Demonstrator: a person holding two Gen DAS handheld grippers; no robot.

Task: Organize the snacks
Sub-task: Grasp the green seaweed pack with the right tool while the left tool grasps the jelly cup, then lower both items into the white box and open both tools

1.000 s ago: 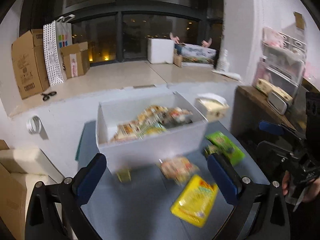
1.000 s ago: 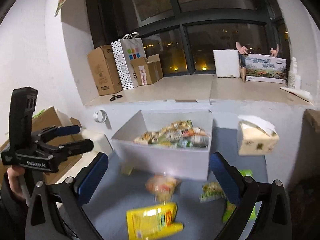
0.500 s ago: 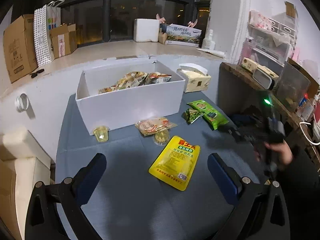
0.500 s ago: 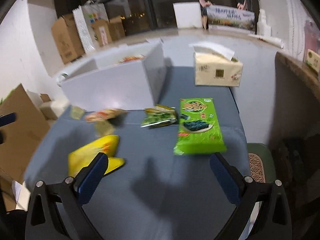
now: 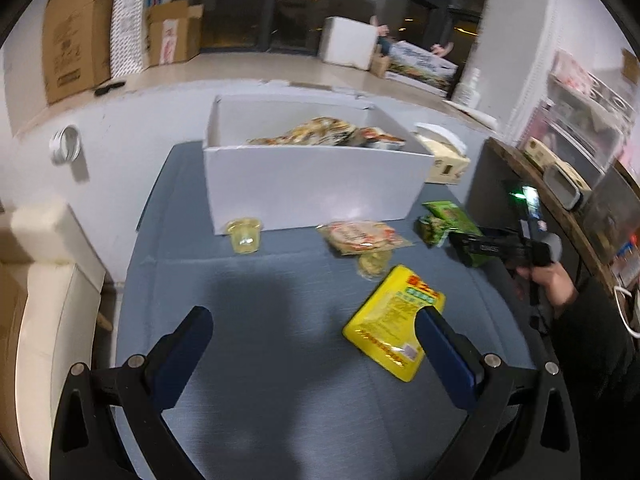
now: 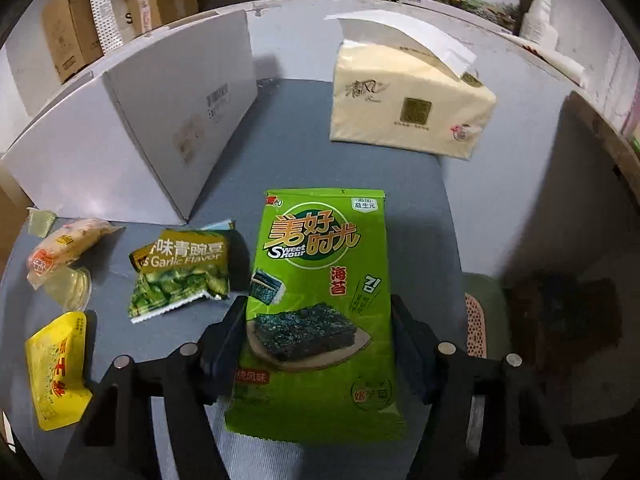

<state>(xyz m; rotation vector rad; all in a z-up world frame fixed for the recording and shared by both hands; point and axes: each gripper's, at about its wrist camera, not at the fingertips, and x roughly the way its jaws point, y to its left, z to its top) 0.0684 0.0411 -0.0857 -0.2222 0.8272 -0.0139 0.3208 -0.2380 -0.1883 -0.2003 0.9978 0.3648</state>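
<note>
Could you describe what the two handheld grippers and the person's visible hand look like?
The left gripper and right gripper have black frames with silver bolts and dark blue padded fingers. In the left view, the bare right hand emerges from a dark sleeve; a green light glows above it.

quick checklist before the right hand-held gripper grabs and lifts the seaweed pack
1. Right hand-held gripper straddles the green seaweed pack: ok.
2. Fingers clamped on the pack: cannot tell, both sit at its edges.
3. Garlic pea packet outside the jaws: ok, it lies beside the left finger.
4. White box open on top, with room: ok.
5. Left hand-held gripper out of the way: ok, open and empty.
</note>
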